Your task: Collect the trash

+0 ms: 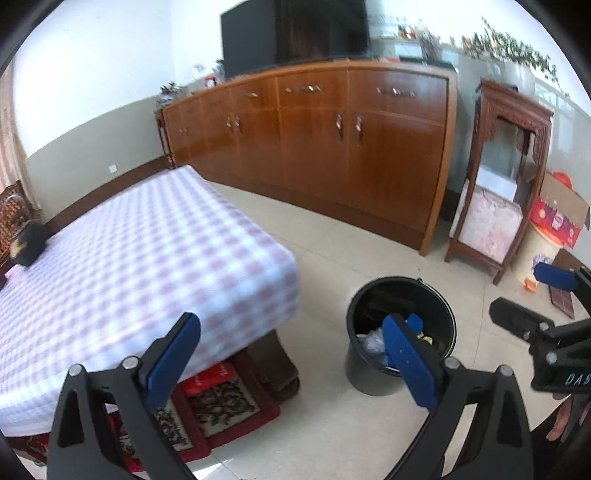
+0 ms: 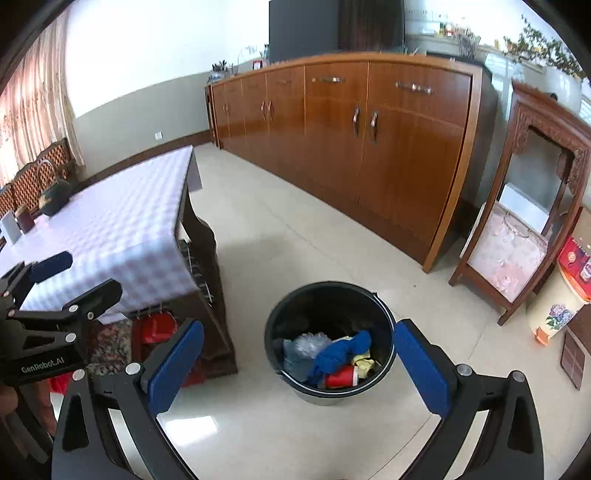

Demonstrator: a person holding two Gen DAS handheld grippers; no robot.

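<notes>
- Pale floor tiles point(image 2: 280, 236) run under us, with both claws held above them.
- Our right claw point(image 2: 299, 334) stands wide open and holds nothing; its blue pads point(image 2: 175, 363) frame the bin below.
- Our left claw point(image 1: 291, 328) is spread just as wide and is also empty; the right claw shows at the edge of its view, and the left claw point(image 2: 70, 273) shows at the left edge of the right view.
- We see the black bin point(image 2: 327, 295) on the floor just beside the desk's corner, holding the trash: a blue cloth point(image 2: 341, 350), a red cup point(image 2: 340, 378), crumpled clear plastic point(image 2: 312, 341) and something yellow point(image 2: 362, 363).
- At left, our desk point(image 1: 129, 251) wears a pink checked cloth; a dark basket point(image 2: 53, 197) sits at its far end.
- Beyond the bin, a long wooden cabinet point(image 2: 369, 140) lines the wall, with a carved stand point(image 2: 532, 206) at its right end.
- Behind the cabinet a dark TV point(image 1: 291, 33) rises.
</notes>
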